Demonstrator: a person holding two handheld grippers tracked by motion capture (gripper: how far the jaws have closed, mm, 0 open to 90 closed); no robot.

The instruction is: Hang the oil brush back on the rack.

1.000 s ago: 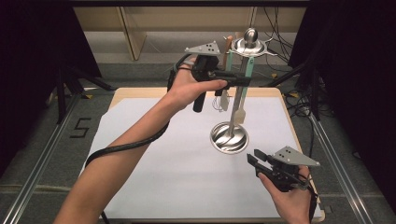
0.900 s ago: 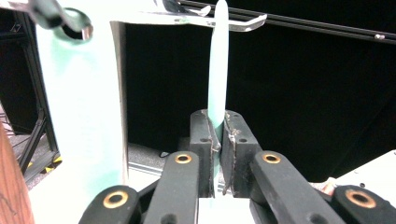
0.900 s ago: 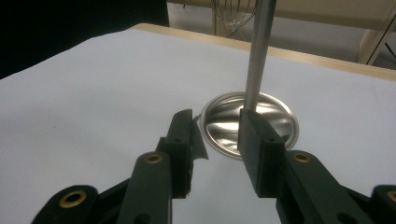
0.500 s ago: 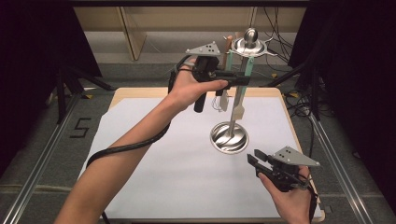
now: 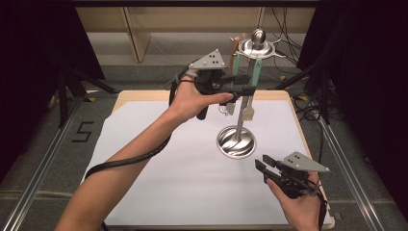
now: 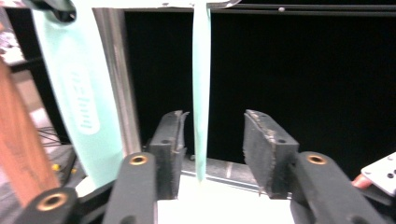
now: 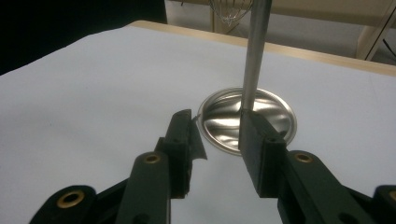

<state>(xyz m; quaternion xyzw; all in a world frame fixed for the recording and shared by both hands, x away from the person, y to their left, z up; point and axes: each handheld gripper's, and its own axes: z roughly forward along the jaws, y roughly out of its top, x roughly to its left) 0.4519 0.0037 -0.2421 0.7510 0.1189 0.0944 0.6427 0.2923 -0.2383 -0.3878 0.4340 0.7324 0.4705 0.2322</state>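
On the rack (image 5: 258, 47): hanging utensils (image 5: 254, 77)

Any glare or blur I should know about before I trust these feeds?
High view: sharp, glare on the stand's round base. Left gripper view: the mint handle between the open fingers is soft, background black. Right gripper view: base gleams, fingers slightly blurred.

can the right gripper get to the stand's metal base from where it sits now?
Probably yes. The right gripper hangs open just in front of the round base, with bare white cloth between them. The left gripper is up at the hanging mint utensil, clear of that path.
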